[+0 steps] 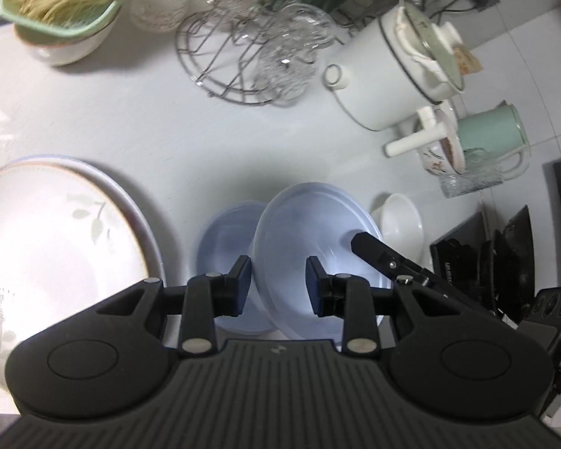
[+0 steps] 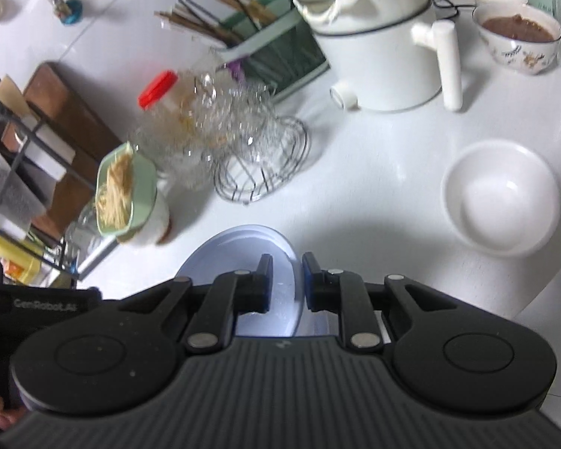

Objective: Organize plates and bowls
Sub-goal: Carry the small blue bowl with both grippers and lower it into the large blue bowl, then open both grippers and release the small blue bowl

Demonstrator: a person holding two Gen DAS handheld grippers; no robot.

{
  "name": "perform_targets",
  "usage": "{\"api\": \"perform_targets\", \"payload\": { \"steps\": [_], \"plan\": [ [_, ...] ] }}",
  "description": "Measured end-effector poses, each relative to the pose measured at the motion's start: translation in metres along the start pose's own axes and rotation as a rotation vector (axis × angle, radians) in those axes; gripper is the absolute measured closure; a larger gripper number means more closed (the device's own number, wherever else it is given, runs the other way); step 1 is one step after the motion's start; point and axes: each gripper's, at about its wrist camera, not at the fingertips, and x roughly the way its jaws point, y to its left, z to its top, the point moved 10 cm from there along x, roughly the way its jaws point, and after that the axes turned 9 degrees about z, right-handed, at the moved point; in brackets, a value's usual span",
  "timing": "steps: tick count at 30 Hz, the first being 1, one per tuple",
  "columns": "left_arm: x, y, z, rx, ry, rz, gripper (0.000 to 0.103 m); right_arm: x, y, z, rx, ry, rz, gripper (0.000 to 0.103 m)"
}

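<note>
Black ribbed housing fills the near edge of the left wrist view; the left tool (image 1: 278, 286) pinches the rim of a tilted pale blue bowl (image 1: 310, 220), with a second blue bowl (image 1: 220, 239) just left on the white tabletop (image 1: 131, 119). A floral plate (image 1: 48, 243) lies far left, a white bowl (image 1: 402, 224) right.

From the right wrist, the right tool (image 2: 287, 282) pinches the blue bowl's (image 2: 243, 247) rim; the white bowl (image 2: 501, 196) sits apart, right.

Two wrist views, angled down, counter (image 1: 138, 127) shared

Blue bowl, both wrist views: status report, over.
Right gripper shut on blue bowl rim. Left gripper astride opposite rim, grip unclear. Second blue bowl close behind; white bowl apart, to the side.
</note>
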Motion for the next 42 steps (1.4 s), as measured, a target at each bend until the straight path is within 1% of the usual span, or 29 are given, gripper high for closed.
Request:
{"api": "perform_targets", "payload": {
  "steps": [3,7,12,15,16,19,22,28,34,36,37,38,40,42],
  "plan": [
    [0.01,0.008,-0.003,0.014,-0.007,0.037,0.068,0.01,0.0,-0.009,-0.005,0.02,-0.016,0.083],
    [0.02,0.015,-0.005,0.036,-0.009,0.078,0.067,0.023,0.001,-0.019,-0.053,0.048,-0.043,0.082],
    [0.024,0.021,-0.005,0.034,-0.018,0.101,0.066,0.03,-0.003,-0.029,-0.075,0.078,-0.049,0.082],
    [0.022,0.023,-0.002,0.04,-0.027,0.132,0.05,0.029,-0.004,-0.031,-0.077,0.08,-0.056,0.082],
    [0.02,0.021,-0.001,0.048,-0.039,0.134,0.047,0.028,-0.004,-0.03,-0.078,0.082,-0.063,0.082],
    [0.01,0.015,0.004,0.075,-0.071,0.147,0.043,0.02,-0.002,-0.021,-0.092,0.059,-0.064,0.08],
    [-0.003,0.003,0.009,0.118,-0.112,0.152,0.042,0.008,0.0,-0.01,-0.107,0.025,-0.077,0.07],
    [-0.033,-0.025,0.011,0.199,-0.179,0.146,0.041,-0.021,0.011,0.011,-0.146,-0.054,-0.067,0.07],
    [-0.055,-0.05,0.01,0.244,-0.232,0.123,0.04,-0.048,0.018,0.022,-0.178,-0.119,-0.064,0.07],
    [-0.059,-0.057,0.009,0.267,-0.256,0.114,0.04,-0.055,0.018,0.023,-0.192,-0.133,-0.069,0.07],
    [-0.058,-0.058,0.009,0.275,-0.263,0.122,0.04,-0.057,0.018,0.023,-0.202,-0.14,-0.072,0.07],
    [-0.058,-0.058,0.008,0.279,-0.265,0.133,0.04,-0.059,0.019,0.023,-0.214,-0.147,-0.074,0.07],
    [-0.057,-0.059,0.005,0.284,-0.267,0.122,0.04,-0.063,0.018,0.023,-0.23,-0.156,-0.083,0.07],
    [-0.055,-0.06,0.003,0.287,-0.269,0.126,0.04,-0.066,0.017,0.024,-0.248,-0.166,-0.09,0.07]
  ]
}}
